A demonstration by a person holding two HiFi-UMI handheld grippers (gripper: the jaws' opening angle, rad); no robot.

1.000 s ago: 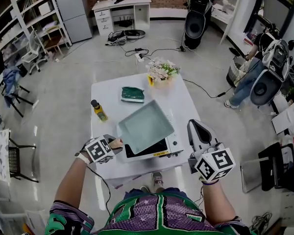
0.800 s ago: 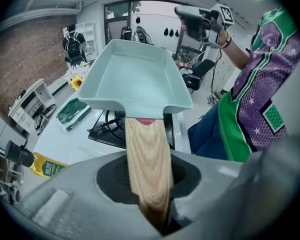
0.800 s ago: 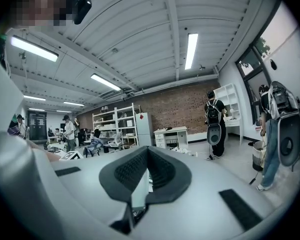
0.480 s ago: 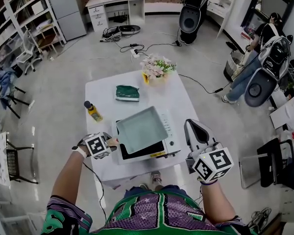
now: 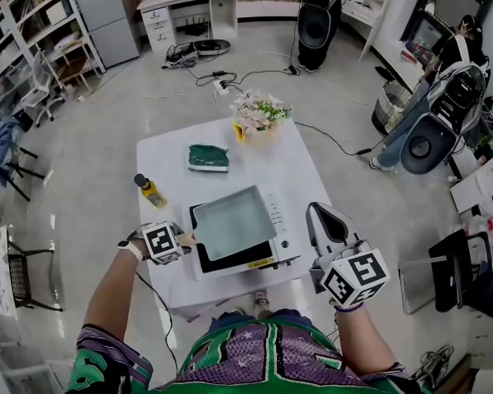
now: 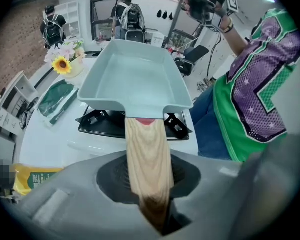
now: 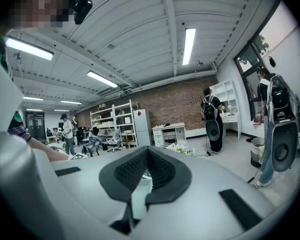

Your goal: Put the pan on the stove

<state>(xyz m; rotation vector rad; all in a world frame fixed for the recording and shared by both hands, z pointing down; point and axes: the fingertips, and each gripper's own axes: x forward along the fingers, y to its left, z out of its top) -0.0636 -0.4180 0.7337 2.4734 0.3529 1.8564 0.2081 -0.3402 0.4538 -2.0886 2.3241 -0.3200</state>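
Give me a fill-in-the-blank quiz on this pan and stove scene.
The left claw grips the pan by its ____ handle.
The pan is over the ____'s black burner.
The green pouch lies between the pan and the ____.
The right claw holds ____.
Missing: wooden; stove; flowers; nothing.

Lower left of the head view, the bare left forearm [image 5: 115,290] reaches forward, its grey, marker-cubed left gripper [image 5: 183,238] clamped on a pale wooden pan handle [image 6: 147,154]; lower right, the grey right gripper [image 5: 324,213] points forward, jaws together, empty
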